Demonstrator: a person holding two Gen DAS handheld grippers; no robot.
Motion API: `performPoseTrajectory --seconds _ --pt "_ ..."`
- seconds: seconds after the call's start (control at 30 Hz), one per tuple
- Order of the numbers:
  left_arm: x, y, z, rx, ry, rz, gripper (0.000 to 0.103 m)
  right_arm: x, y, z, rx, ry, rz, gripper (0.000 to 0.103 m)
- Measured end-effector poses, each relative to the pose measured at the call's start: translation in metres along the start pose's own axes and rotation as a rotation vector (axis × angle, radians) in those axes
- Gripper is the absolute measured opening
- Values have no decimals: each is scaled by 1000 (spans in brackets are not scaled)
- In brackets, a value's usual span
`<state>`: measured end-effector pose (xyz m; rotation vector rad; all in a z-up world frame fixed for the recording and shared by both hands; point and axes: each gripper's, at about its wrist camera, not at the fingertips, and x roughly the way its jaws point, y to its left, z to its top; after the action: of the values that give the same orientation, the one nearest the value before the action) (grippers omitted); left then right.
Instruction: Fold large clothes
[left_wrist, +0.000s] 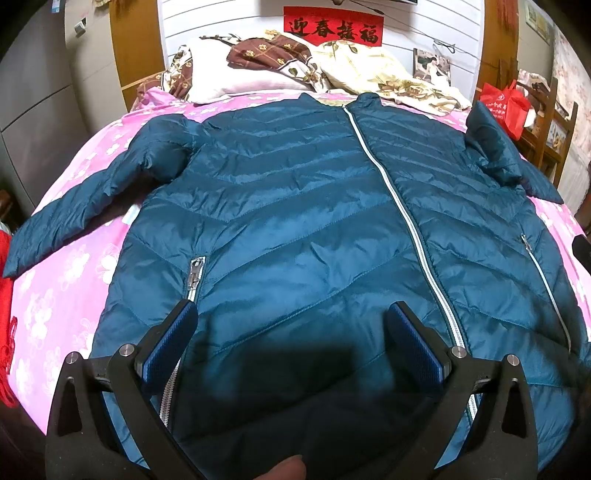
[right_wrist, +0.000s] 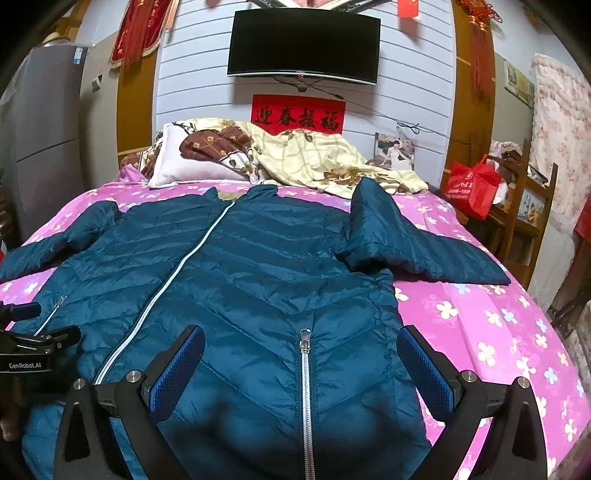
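Observation:
A teal quilted puffer jacket (left_wrist: 295, 206) lies front up on the pink flowered bed, zipped with a white zipper, collar toward the pillows; it also shows in the right wrist view (right_wrist: 258, 266). Its left sleeve (left_wrist: 74, 210) stretches out flat. Its right sleeve (right_wrist: 413, 240) is bent and bunched at the shoulder. My left gripper (left_wrist: 291, 321) is open above the lower left front by the pocket zipper (left_wrist: 195, 273). My right gripper (right_wrist: 301, 349) is open above the lower right front, over the other pocket zipper (right_wrist: 304, 354). Neither holds anything.
Pillows (right_wrist: 199, 162) and a crumpled yellow quilt (right_wrist: 325, 162) lie at the head of the bed (right_wrist: 480, 325). A red bag (right_wrist: 472, 188) sits on a wooden shelf at the right. A TV (right_wrist: 303, 46) hangs on the wall. The left gripper's body (right_wrist: 29, 354) shows at the left edge.

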<state>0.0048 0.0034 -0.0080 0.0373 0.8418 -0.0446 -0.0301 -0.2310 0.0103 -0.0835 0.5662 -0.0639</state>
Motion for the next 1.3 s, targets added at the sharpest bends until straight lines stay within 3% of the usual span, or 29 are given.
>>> performPoseTrajectory --seconds 1.3 --pt "3 0 -2 4 4 -15 103 4 -6 4 55 21 4 103"
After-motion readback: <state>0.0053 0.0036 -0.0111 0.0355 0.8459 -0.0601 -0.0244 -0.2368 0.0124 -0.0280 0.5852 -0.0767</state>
